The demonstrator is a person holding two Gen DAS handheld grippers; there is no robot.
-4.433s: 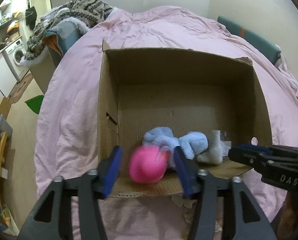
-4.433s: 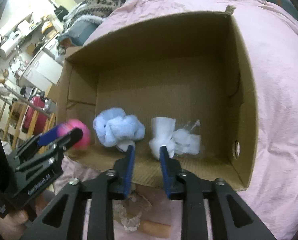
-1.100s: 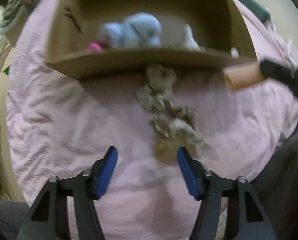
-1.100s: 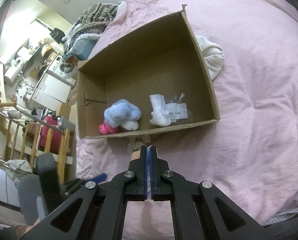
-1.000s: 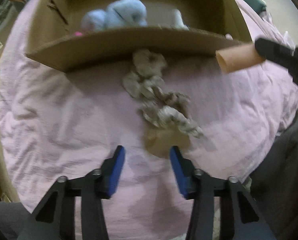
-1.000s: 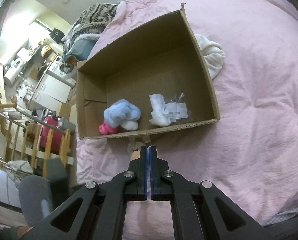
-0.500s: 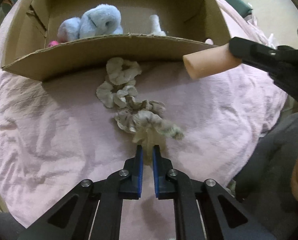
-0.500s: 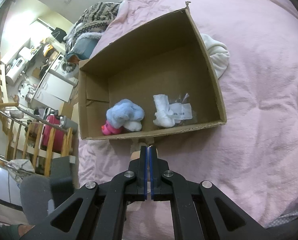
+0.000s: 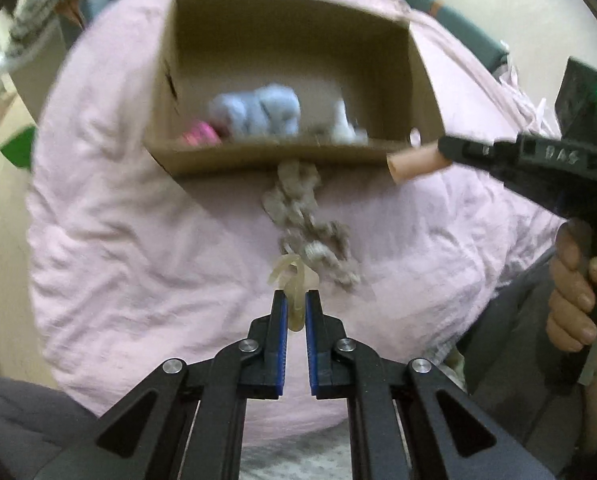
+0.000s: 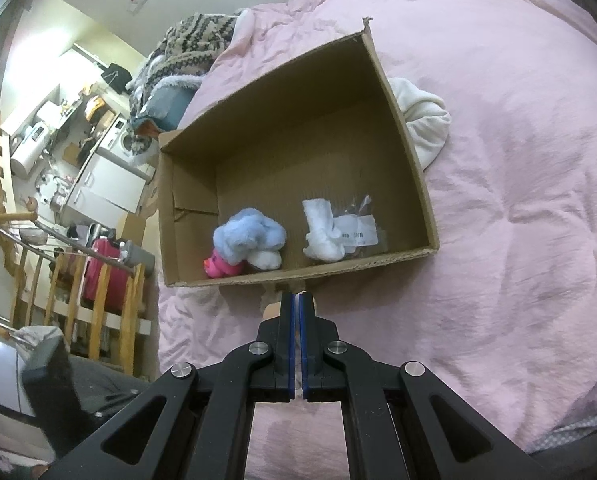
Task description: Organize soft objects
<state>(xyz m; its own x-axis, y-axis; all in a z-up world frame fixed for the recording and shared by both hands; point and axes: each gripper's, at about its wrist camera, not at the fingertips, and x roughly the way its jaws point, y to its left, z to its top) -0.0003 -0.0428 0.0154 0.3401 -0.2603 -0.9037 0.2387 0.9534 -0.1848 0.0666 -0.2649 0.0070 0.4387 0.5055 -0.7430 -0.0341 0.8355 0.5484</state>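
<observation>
Pink bedding point(image 9: 138, 240) carried the cardboard box point(image 10: 414, 184). Left gripper point(image 9: 294, 304) pinched a pale elastic loop point(image 9: 292, 280), seemingly a ruffled scrunchie point(image 9: 302, 216) trailing before the box; it could slip free. Right gripper point(image 10: 296, 304) pinched a peach roll point(image 9: 416, 162).

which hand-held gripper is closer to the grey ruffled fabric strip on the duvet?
Left. The left hand-held gripper is shut on the strip's pale near end. The right hand-held gripper, shut on a peach tube, is off to the strip's right, by the cardboard box.
</observation>
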